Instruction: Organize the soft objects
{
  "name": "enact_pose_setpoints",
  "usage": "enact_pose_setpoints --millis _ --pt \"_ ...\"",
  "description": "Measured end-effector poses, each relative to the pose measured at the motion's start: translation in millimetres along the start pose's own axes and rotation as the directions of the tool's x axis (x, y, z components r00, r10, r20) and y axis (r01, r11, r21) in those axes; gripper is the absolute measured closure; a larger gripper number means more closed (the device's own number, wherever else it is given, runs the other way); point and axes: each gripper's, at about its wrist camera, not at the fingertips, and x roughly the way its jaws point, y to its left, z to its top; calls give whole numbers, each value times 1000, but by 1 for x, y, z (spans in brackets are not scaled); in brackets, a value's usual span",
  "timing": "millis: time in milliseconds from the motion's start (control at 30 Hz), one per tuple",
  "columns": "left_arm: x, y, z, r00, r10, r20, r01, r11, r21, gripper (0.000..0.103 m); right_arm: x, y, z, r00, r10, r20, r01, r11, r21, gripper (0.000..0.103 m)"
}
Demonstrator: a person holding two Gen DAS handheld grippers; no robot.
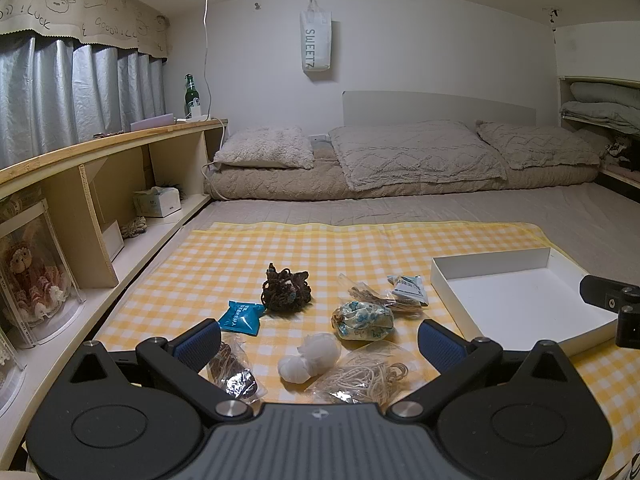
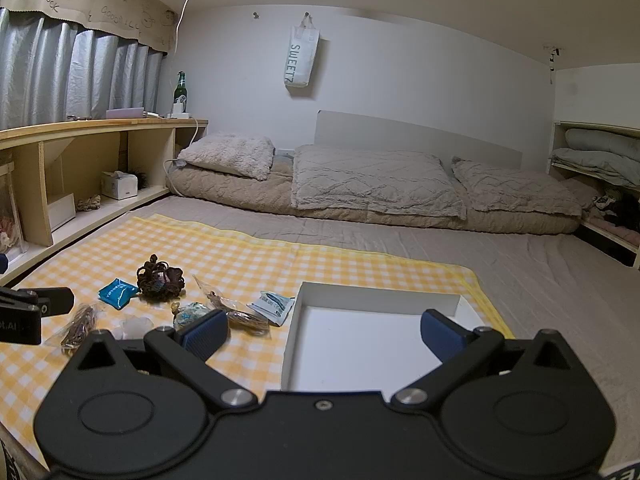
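Observation:
Small soft items lie on a yellow checked cloth (image 1: 224,256): a dark brown crocheted scrunchie (image 1: 286,289), a blue packet (image 1: 241,317), a blue floral scrunchie (image 1: 362,320), white puffs (image 1: 310,357), a bag of cream cord (image 1: 362,374), a bag of brown bands (image 1: 230,366) and a pale packet (image 1: 408,289). An empty white shallow box (image 1: 556,258) sits to the right. My left gripper (image 1: 320,342) is open and empty above the white puffs. My right gripper (image 2: 324,330) is open and empty over the box (image 2: 380,300). The brown scrunchie (image 2: 160,279) and blue packet (image 2: 117,292) lie to its left.
A wooden shelf unit (image 1: 120,168) runs along the left with a tissue box (image 1: 157,201) and a boxed doll (image 1: 28,276). Pillows and a folded quilt (image 1: 400,160) lie at the back. Grey mattress (image 2: 560,280) surrounds the cloth.

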Motion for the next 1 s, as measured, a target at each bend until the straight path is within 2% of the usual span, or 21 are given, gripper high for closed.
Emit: enact_pose_setpoints --millis 1000 --pt "2 -2 -1 1000 1 -2 -1 1000 1 0 1 0 -1 1000 2 -2 -2 1000 2 0"
